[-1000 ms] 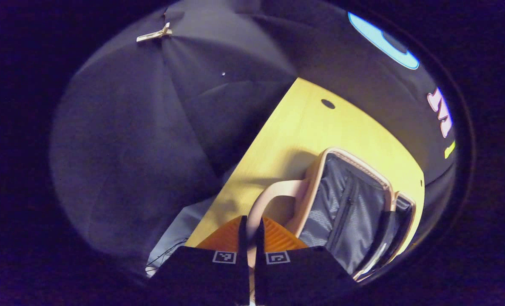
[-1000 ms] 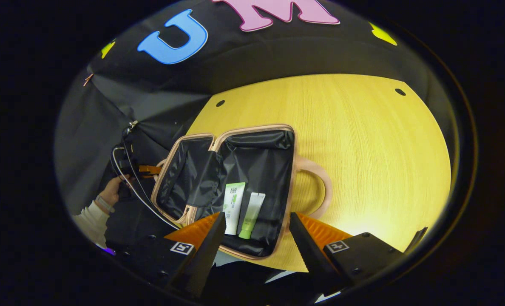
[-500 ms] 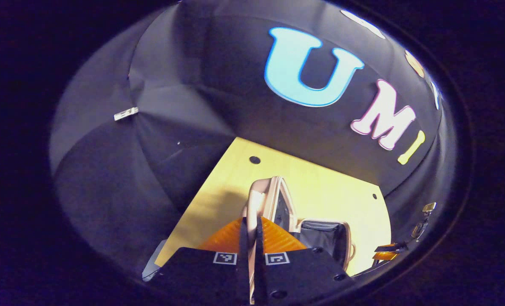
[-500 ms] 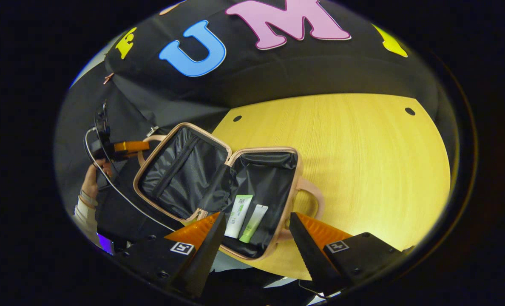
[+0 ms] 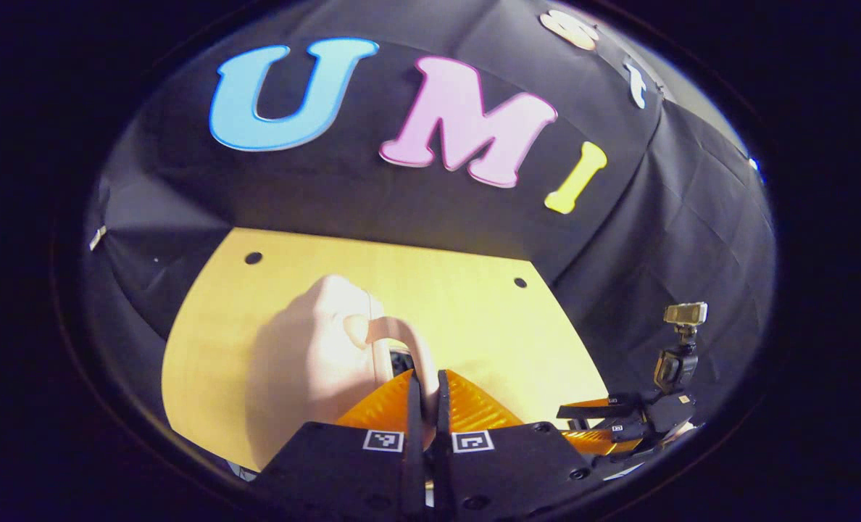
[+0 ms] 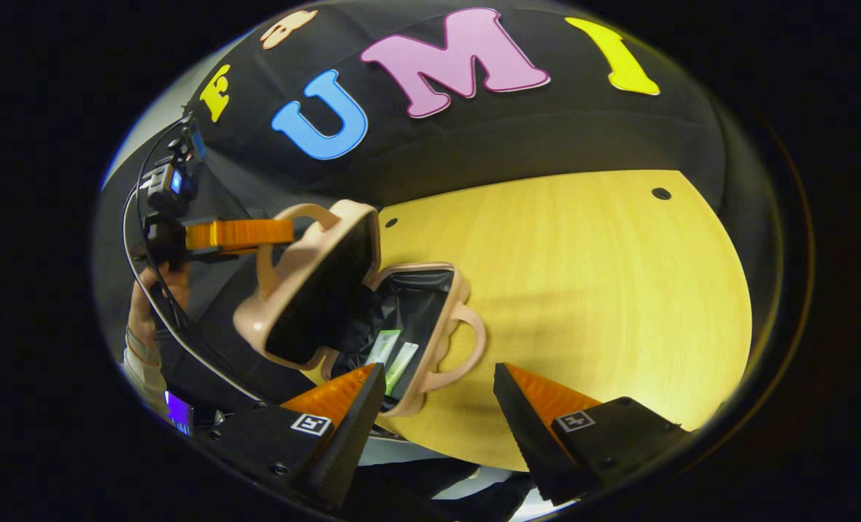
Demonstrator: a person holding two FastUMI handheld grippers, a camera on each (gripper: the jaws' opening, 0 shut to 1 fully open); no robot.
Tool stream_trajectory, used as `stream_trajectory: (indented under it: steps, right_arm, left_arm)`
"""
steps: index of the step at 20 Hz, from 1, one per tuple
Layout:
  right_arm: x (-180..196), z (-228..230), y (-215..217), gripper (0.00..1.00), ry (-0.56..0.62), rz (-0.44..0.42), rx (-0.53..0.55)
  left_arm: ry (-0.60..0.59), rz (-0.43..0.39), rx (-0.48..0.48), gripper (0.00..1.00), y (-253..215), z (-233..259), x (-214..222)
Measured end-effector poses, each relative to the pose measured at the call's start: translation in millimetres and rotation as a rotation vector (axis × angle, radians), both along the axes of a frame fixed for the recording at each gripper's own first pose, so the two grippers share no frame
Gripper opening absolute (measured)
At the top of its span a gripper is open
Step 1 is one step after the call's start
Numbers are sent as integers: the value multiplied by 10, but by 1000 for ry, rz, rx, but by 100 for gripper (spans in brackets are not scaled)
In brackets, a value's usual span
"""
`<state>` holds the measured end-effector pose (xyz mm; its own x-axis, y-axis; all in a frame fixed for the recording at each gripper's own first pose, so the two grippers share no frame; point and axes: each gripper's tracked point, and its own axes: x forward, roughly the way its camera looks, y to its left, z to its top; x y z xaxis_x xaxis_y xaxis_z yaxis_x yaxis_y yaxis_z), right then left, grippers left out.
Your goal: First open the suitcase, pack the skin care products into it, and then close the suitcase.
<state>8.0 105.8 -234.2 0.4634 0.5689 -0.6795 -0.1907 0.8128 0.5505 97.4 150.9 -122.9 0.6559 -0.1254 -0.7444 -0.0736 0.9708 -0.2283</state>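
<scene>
Lid half of the suitcase (image 6: 307, 279) now swung up and over, tilted above the base half, where a second ago it lay flat open beside it on the table (image 6: 590, 290). Left gripper (image 5: 425, 384) clamped throughout on the lid's handle (image 5: 401, 341), fingers pressed close together on the pale loop; seen from the right gripper view as a ribbed finger (image 6: 238, 233) hooked into that handle, a hand (image 6: 156, 290) behind it. Left gripper view turned from the open lining to the lid's smooth pale outer shell (image 5: 307, 348).

Suitcase pale pink, rounded corners, dark lining, standing near the table's front left edge. Base half open upward, its own handle (image 6: 467, 348) pointing toward the table's middle. Two skin care tubes (image 6: 391, 355) lying side by side inside the base, one white with green, one light green, partly shaded by the lid.

Right gripper (image 6: 438, 406) spread wide, holding nothing, hovering just in front of the base half, apart from it.
</scene>
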Motion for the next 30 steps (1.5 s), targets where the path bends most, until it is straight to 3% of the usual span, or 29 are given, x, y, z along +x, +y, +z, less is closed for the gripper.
stream_trajectory:
  steps: [4, 6, 8, 11, 12, 15, 18, 20, 25, 30]
  right_arm:
    - [-211, 92, -547, 95, -18, -32, -38]
    - [-322, 83, -871, 95, -16, -60, -73]
    - [-401, 73, -1150, 95, -11, -91, -91]
    - [-477, 115, -1337, 95, -32, -97, -104]
    - [-475, 162, -1361, 95, -52, -94, -104]
    - [-315, 366, -1416, 95, -160, -78, -121]
    - [47, 774, -1455, 96, -357, -55, -166]
    - [332, 1155, -1418, 97, -497, -70, -174]
    - [804, 2159, -1390, 96, -762, -216, -187]
    - [787, 2955, -1290, 96, -956, -324, -182]
  left_arm:
    - [163, -11, 68, 10, -355, -1000, 103]
    - [261, 19, 40, 10, -368, -1240, 104]
    - [278, 10, 59, 11, -350, -1397, 98]
    - [267, 20, 210, 28, -240, -1397, 138]
    - [232, 17, 239, 29, -275, -1276, 170]
    - [75, 32, 298, 70, -356, -678, 301]
    - [-109, 67, 351, 85, -495, 65, 338]
    - [-238, 87, 375, 87, -581, 616, 342]
    - [-458, 158, 372, 94, -418, 1645, 112]
    - [-624, 188, 384, 95, -221, 2394, 73]
